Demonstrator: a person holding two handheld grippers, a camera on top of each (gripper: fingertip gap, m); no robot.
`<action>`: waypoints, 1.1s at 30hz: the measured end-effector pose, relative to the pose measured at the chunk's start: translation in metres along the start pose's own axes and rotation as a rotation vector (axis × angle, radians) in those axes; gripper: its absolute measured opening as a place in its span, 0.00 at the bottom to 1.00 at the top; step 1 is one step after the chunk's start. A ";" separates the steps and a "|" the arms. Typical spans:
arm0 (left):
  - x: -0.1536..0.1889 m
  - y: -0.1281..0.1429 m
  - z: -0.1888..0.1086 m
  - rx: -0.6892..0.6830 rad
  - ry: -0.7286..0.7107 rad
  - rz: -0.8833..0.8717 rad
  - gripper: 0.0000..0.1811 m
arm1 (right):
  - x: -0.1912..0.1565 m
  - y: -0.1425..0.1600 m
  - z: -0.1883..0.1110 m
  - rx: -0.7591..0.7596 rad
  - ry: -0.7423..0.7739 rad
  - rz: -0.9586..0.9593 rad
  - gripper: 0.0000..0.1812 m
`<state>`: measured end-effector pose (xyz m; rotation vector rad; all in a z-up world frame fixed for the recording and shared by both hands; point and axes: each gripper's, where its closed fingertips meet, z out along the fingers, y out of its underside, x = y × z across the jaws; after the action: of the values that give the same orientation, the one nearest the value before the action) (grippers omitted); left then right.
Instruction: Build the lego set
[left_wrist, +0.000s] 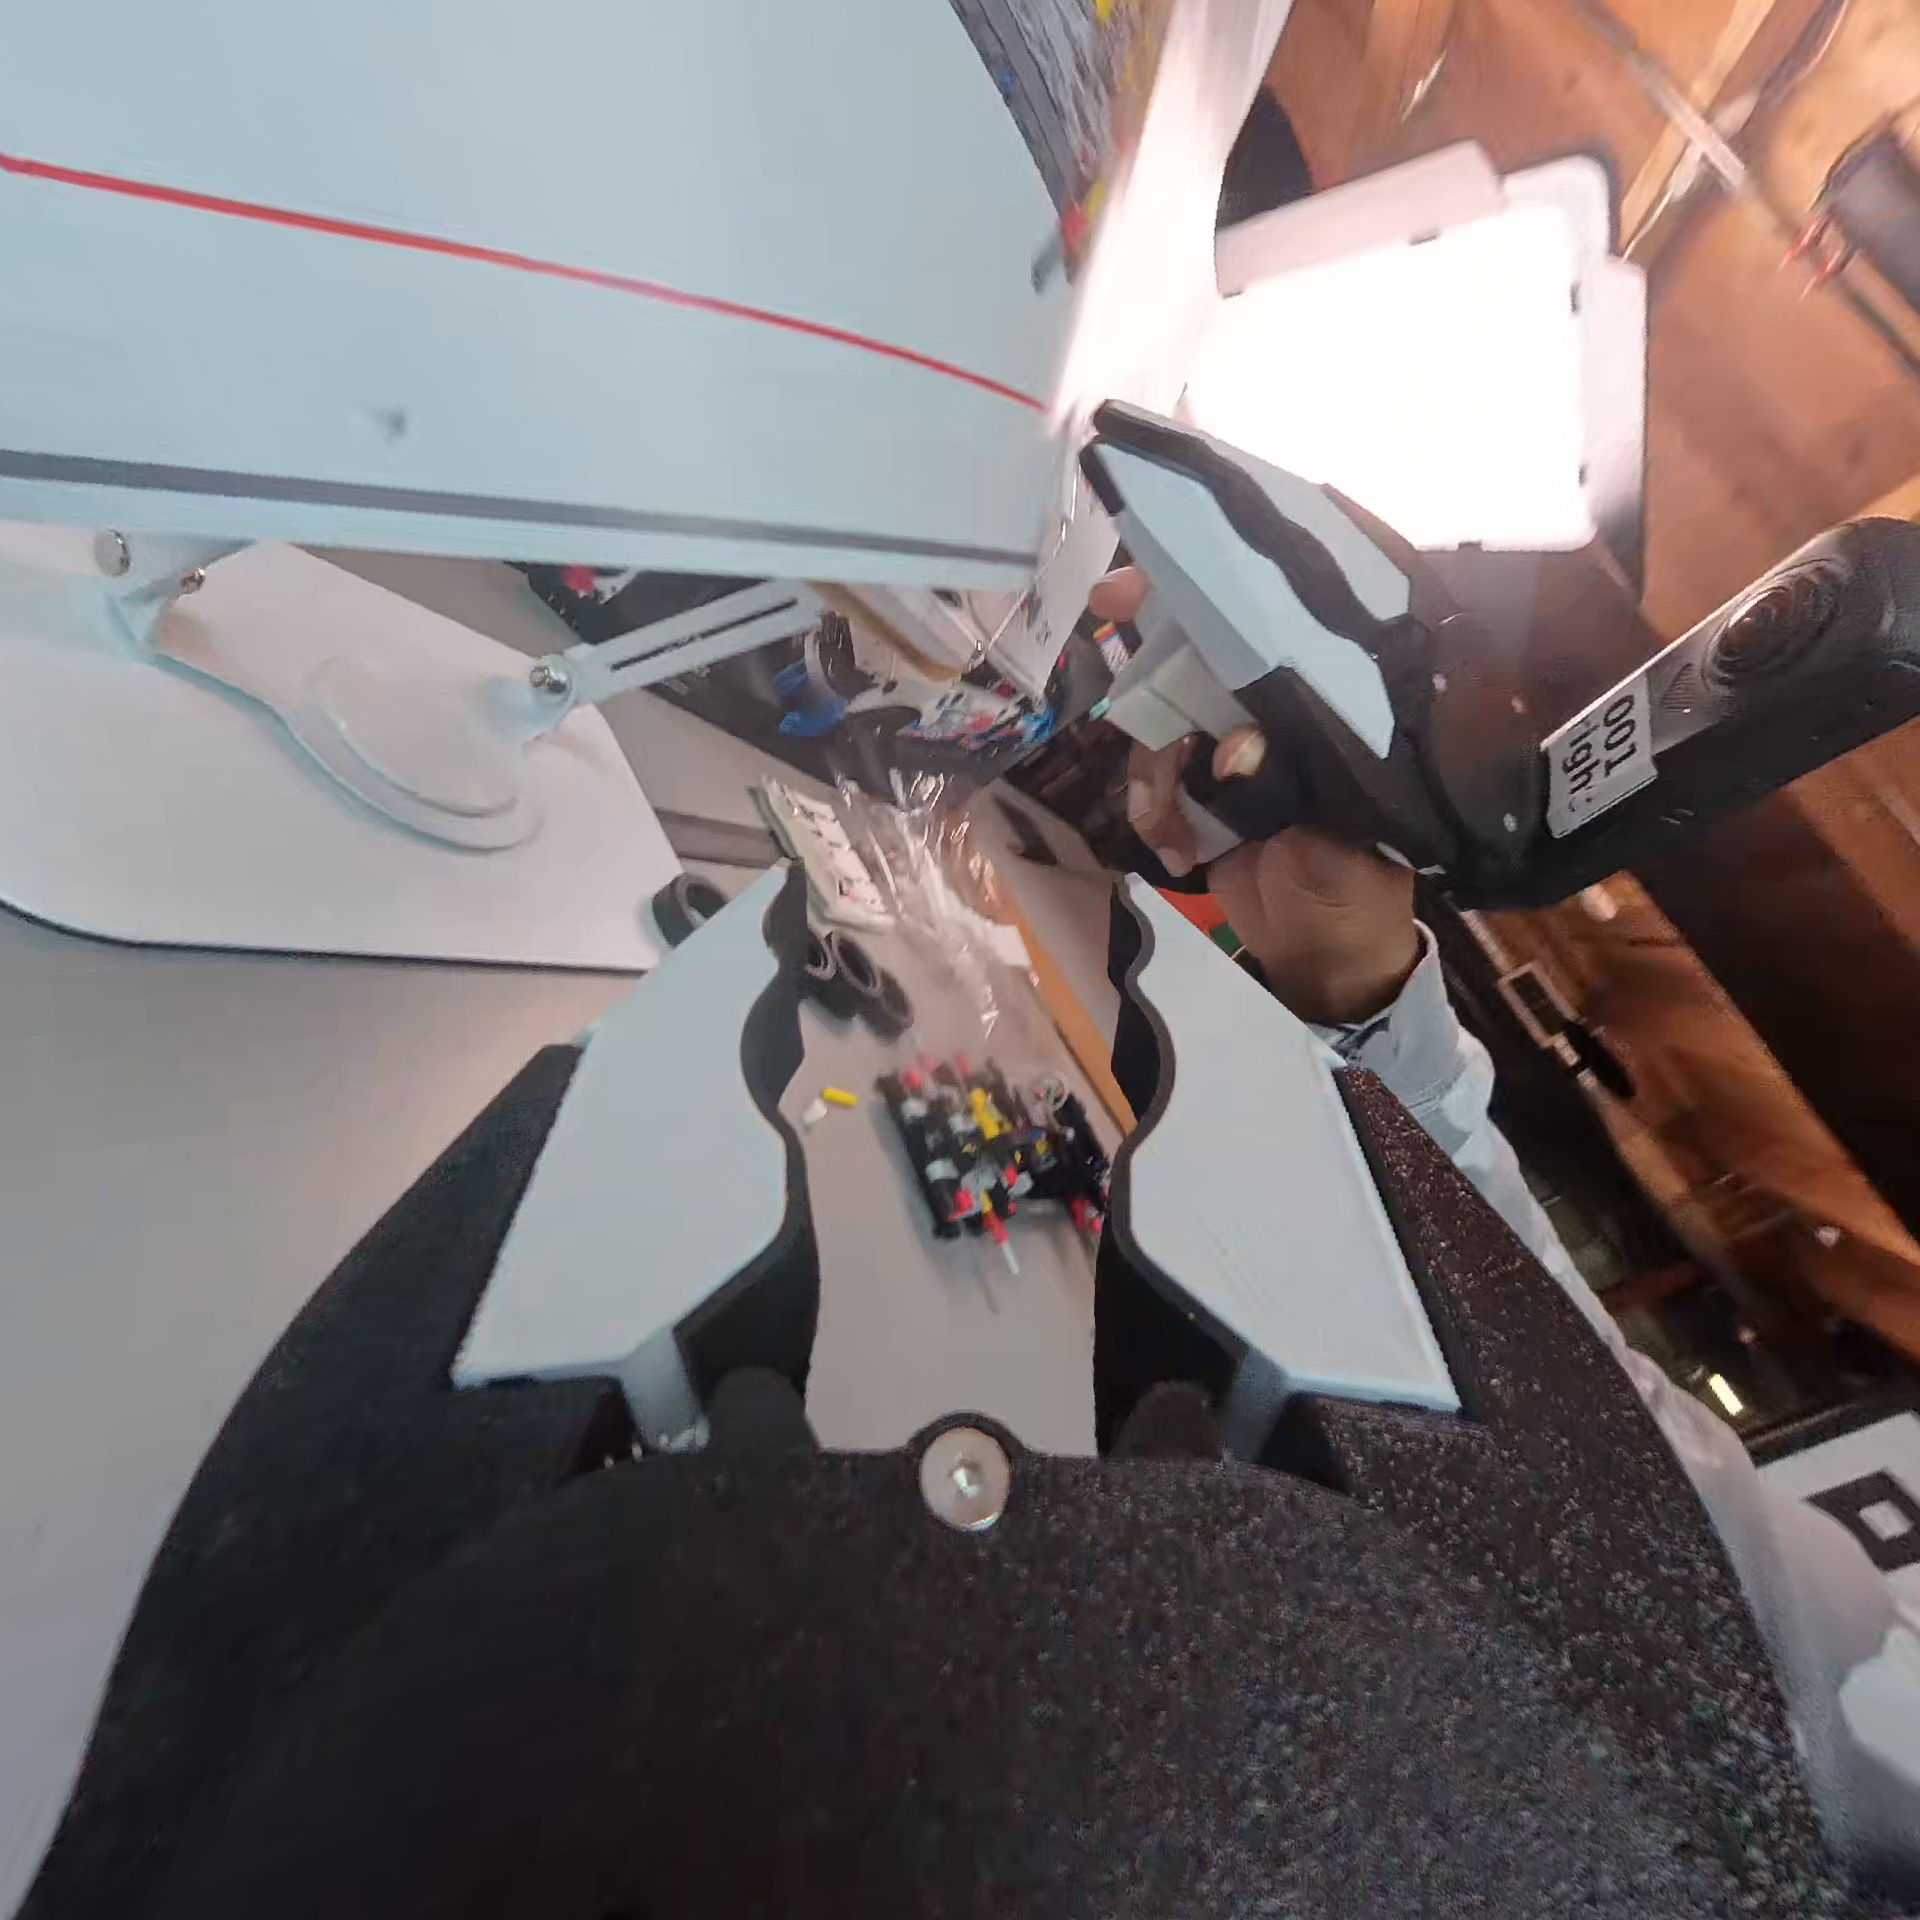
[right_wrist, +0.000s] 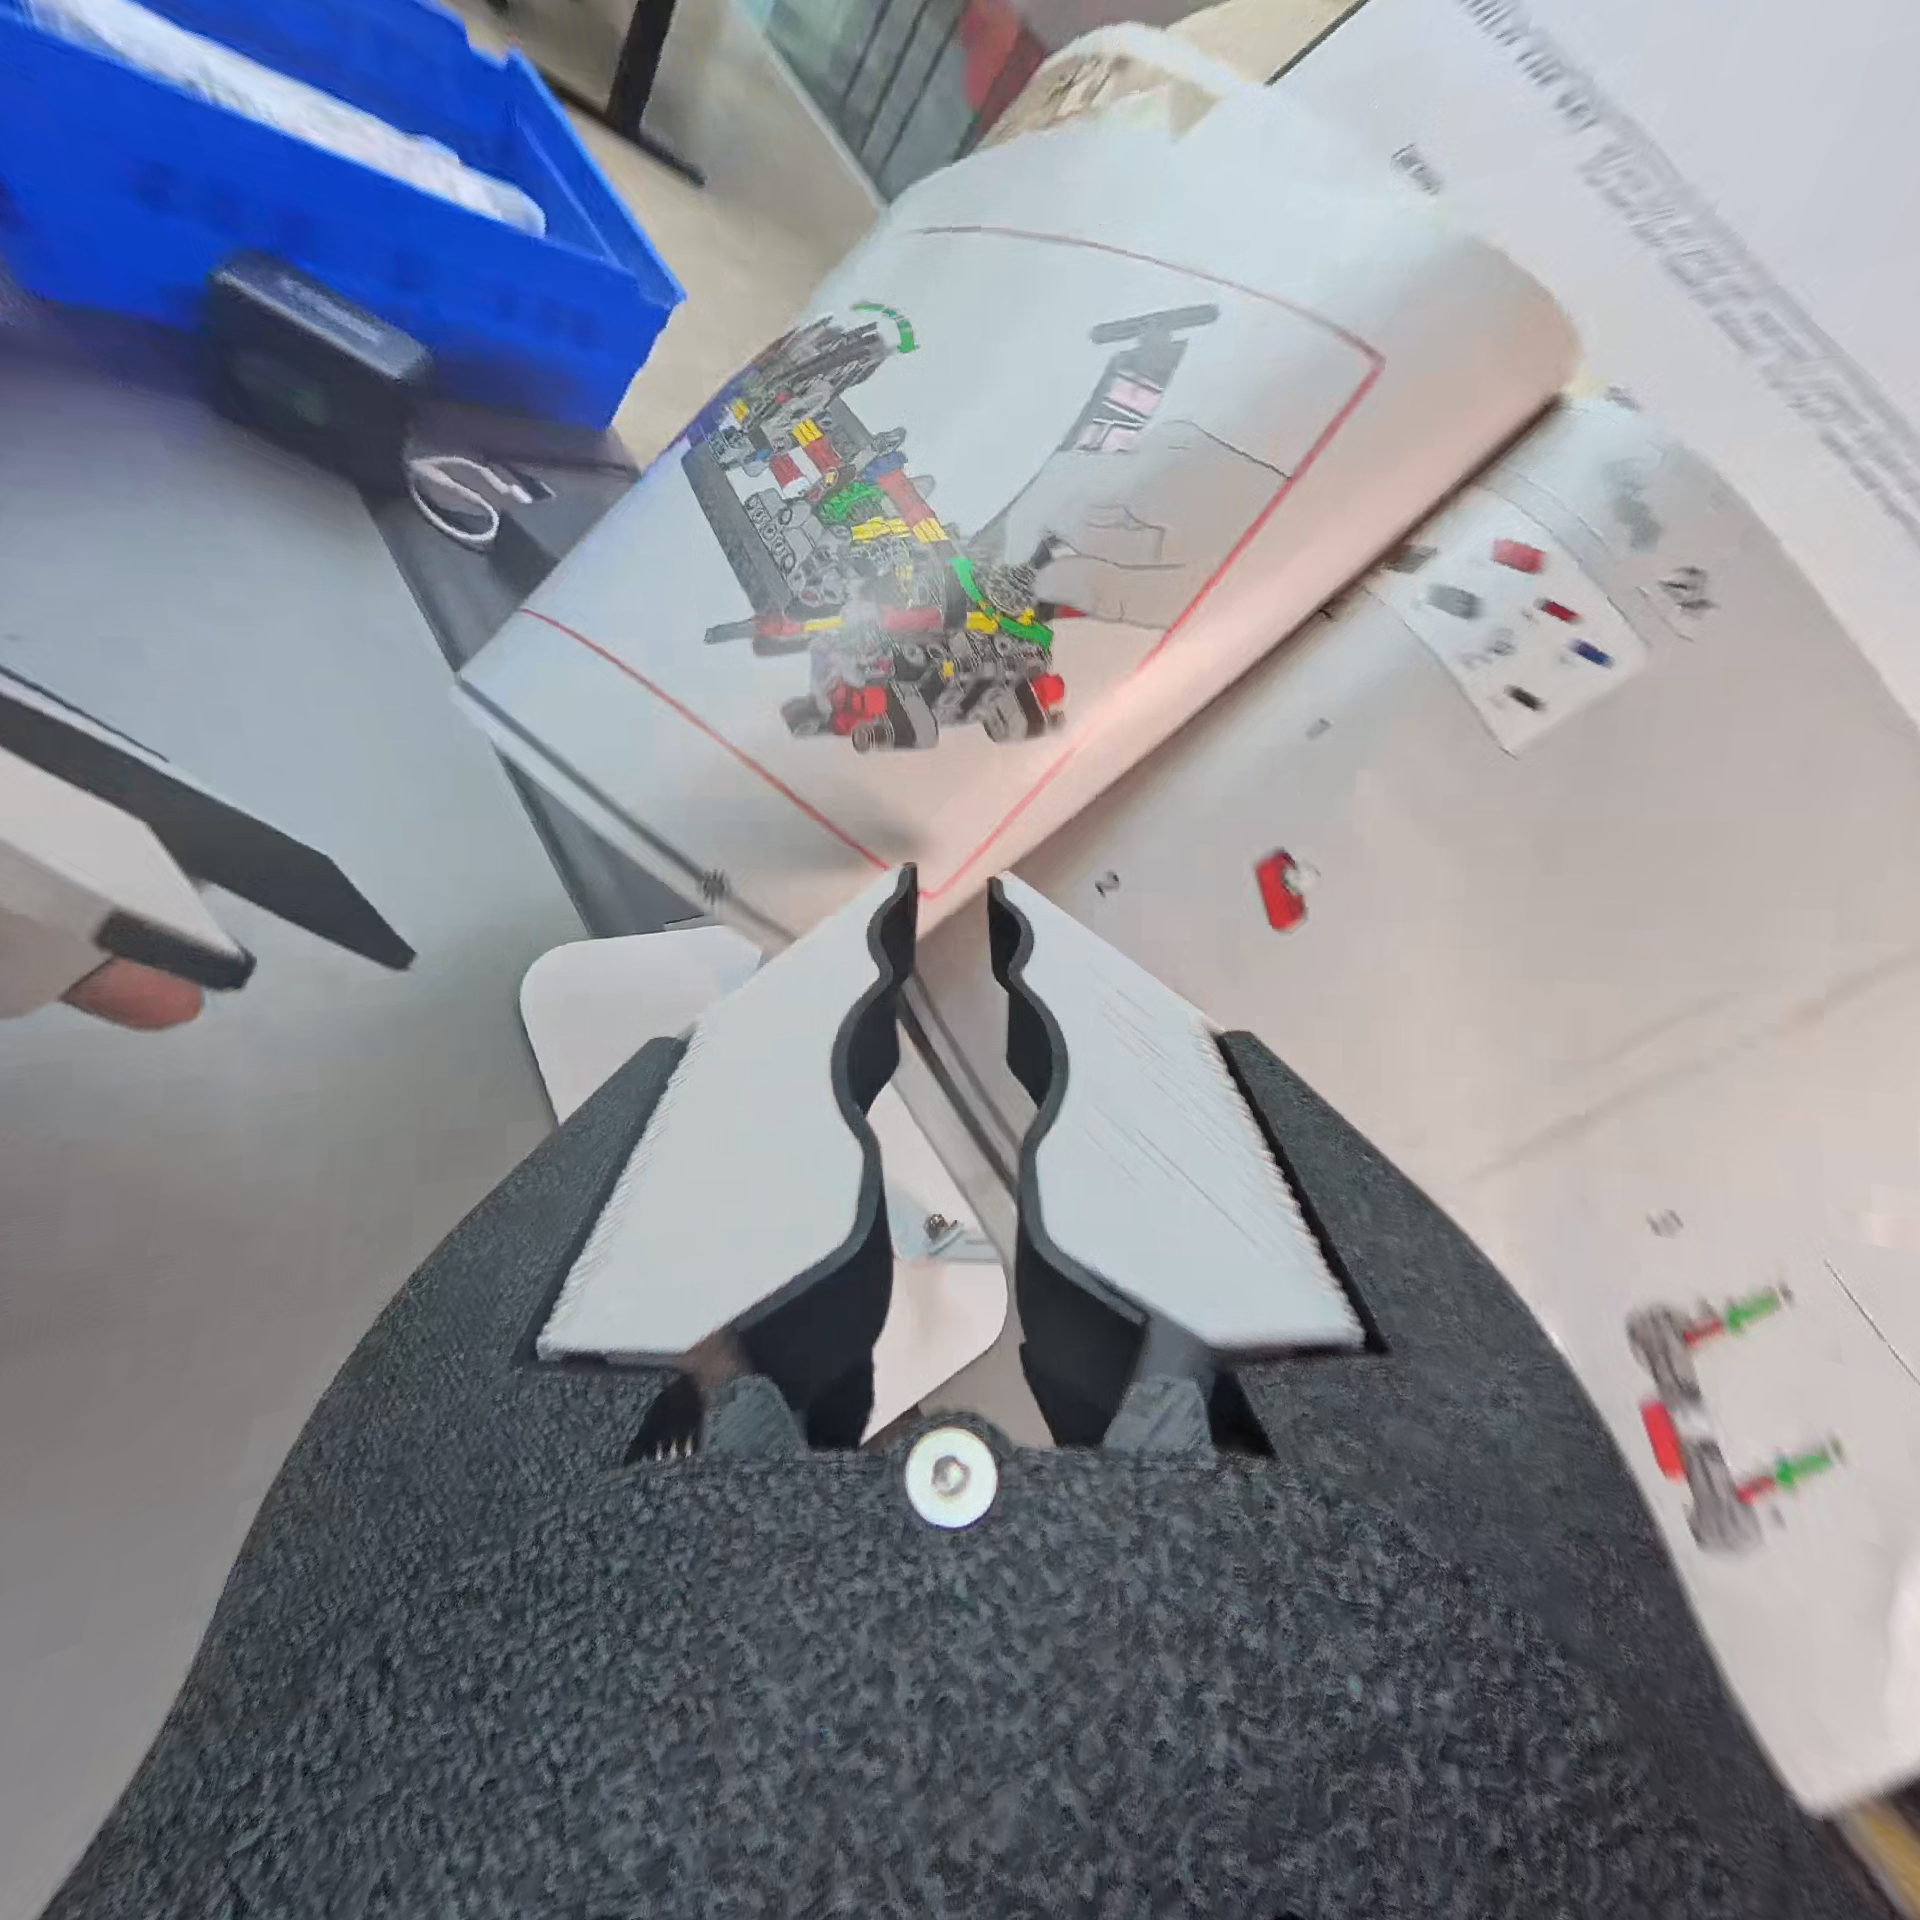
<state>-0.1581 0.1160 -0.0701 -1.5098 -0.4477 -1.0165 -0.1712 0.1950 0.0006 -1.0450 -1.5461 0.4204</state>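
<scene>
The left gripper (left_wrist: 951, 904) hangs above the grey table (left_wrist: 260, 1091) with its jaws spread wide and nothing between them. Below the gap lies the half-built lego model (left_wrist: 987, 1153), with black tyres (left_wrist: 852, 977) and a clear plastic bag (left_wrist: 914, 852) beyond it. The right gripper (right_wrist: 951, 894) has its jaws nearly together, a narrow gap left, at the lower edge of a curling page of the instruction booklet (right_wrist: 1039, 436); whether they pinch the page I cannot tell. A blue bin (right_wrist: 312, 177) stands behind.
</scene>
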 end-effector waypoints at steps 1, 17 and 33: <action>-0.003 -0.007 0.005 0.037 0.012 -0.030 0.32 | -0.004 -0.002 0.022 -0.045 -0.029 -0.015 0.10; -0.050 -0.104 -0.003 0.486 -0.131 -0.083 0.02 | -0.005 -0.013 0.064 -0.118 0.078 -0.069 0.00; -0.017 -0.087 0.048 -0.403 -0.574 1.385 0.14 | -0.026 0.008 0.017 0.009 -0.046 0.117 0.10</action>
<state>-0.2182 0.1848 -0.0271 -1.9225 0.4650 0.4568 -0.1858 0.1835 -0.0258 -1.1290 -1.5272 0.5346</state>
